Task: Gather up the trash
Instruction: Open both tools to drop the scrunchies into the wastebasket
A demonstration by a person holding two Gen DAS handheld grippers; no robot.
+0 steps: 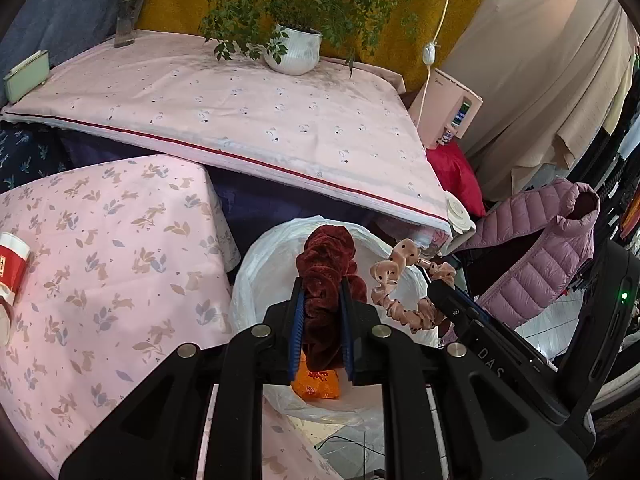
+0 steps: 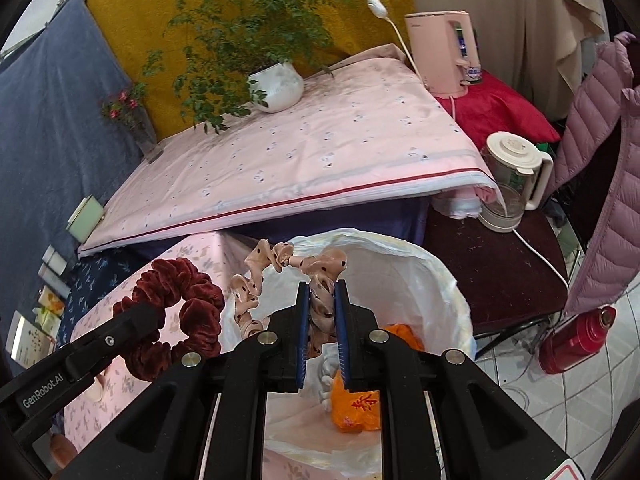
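My left gripper (image 1: 321,286) is shut on a dark red velvet scrunchie (image 1: 326,258), which hangs over the mouth of a bin lined with a white plastic bag (image 1: 260,264). Beside it my right gripper (image 2: 322,286) is shut on a pink dotted scrunchie (image 2: 320,268), also above the bag's (image 2: 400,276) opening. Each view shows the other scrunchie too: the pink one (image 1: 390,276) to the right, the red one (image 2: 180,284) to the left. Orange wrappers (image 2: 356,404) lie at the bottom of the bag.
A low table with a pink rabbit-print cloth (image 1: 100,280) stands left of the bin, a red-and-white paper cup (image 1: 12,268) on it. Behind is a higher pink-covered table (image 1: 240,120) with a potted plant (image 1: 294,50). A kettle (image 2: 514,184), red flask (image 2: 576,340) and purple jacket (image 1: 540,260) crowd the right.
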